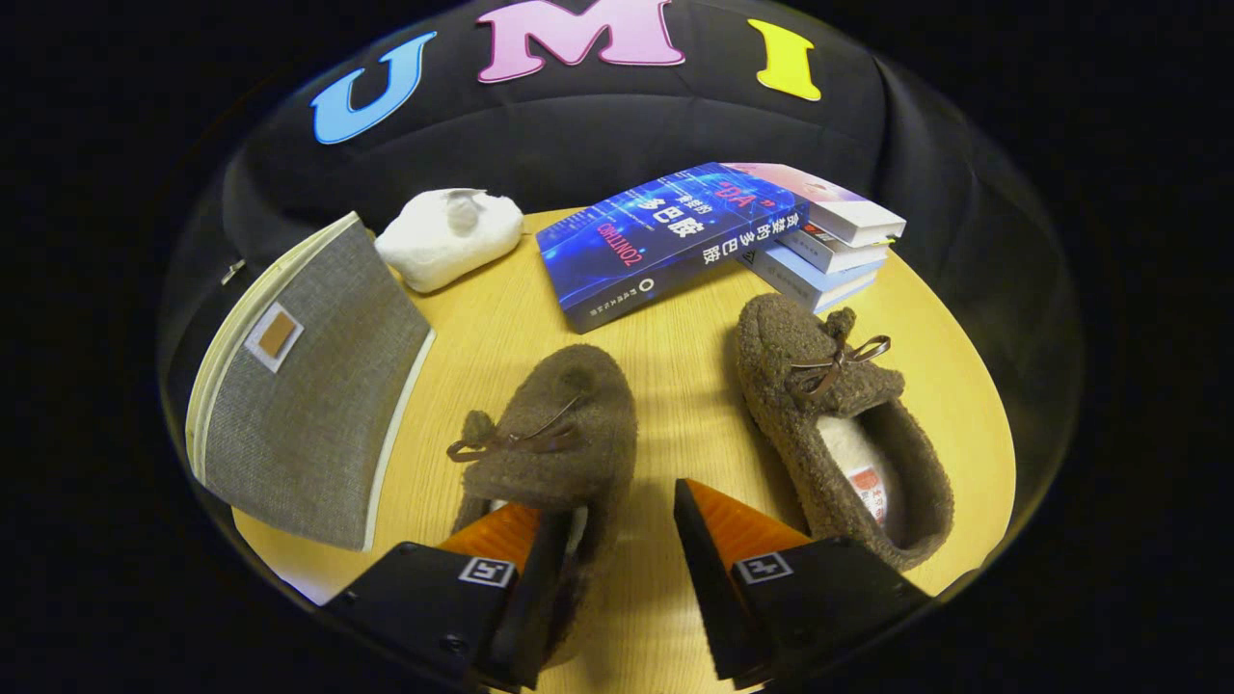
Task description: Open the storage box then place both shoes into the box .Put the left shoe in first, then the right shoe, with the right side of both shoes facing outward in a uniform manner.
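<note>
Gripper view: the gripper [617,540] hangs released over the counter [675,405], fingers spread, one finger above the heel of the left shoe [549,434]. The right shoe [839,424] lies just beyond the other finger. The box [308,386] stands shut, beside the left shoe. Judged step: opening the box comes first, so the gripper must swing to its lid.

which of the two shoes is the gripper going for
The brown shoe beside the grey box: one finger overlaps its heel. The other shoe lies clear.
</note>
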